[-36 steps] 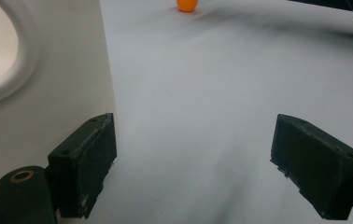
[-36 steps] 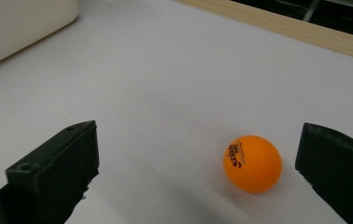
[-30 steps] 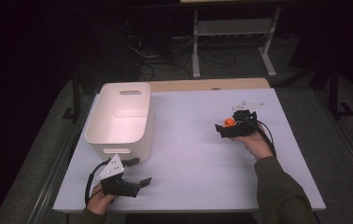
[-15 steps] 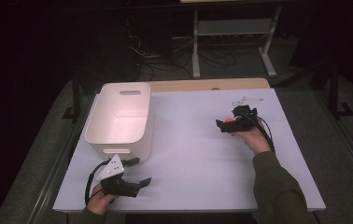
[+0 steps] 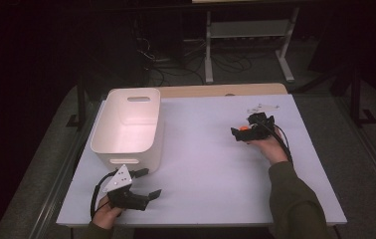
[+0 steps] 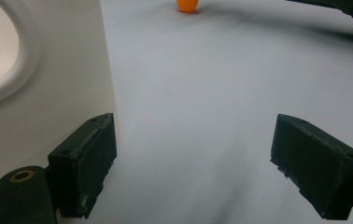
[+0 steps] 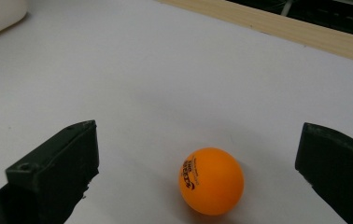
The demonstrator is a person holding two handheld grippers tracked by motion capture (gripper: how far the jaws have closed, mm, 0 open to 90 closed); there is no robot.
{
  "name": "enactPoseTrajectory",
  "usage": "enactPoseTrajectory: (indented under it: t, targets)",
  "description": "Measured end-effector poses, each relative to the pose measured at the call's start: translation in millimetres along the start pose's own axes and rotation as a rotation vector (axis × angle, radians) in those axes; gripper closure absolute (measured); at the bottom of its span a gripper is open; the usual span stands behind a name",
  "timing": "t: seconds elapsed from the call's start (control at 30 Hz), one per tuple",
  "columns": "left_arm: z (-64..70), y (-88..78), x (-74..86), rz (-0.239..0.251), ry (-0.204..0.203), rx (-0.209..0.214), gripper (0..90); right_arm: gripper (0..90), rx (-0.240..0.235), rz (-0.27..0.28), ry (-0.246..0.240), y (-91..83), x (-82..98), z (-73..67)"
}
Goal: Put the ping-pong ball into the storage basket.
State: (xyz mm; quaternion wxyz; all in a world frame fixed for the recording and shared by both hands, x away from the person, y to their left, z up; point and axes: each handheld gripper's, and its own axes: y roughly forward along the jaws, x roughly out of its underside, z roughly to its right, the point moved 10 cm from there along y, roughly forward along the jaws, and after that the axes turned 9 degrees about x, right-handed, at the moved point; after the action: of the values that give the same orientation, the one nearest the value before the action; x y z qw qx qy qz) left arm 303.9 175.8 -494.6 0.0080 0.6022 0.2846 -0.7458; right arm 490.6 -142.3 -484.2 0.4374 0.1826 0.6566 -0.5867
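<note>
While the left gripper (image 5: 143, 185) rests with jaws apart at the near left beside the bin (image 5: 129, 127), the right gripper (image 7: 198, 172) stands spread wide around the orange ball (image 7: 211, 180) lying on the worktop (image 5: 211, 164), far right.

We hold two black grippers. Our left gripper (image 5: 145, 186) carries a grey three-cornered plate (image 5: 118, 178) and a black cable. Our right gripper (image 5: 239, 134) trails a black cable too. Our right sleeve (image 5: 293, 199) is dark olive green. The jaws are matte black blocks.
</note>
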Motion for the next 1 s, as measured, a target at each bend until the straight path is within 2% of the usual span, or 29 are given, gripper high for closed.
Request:
enactPoseTrajectory:
  t: [1.0]
  targets:
    - [-0.1, 0.0, 0.0, 0.001, -0.001, 0.0, 14.1, 0.0, 0.013, -0.051, 0.015, 21.2, 16.9, 2.4]
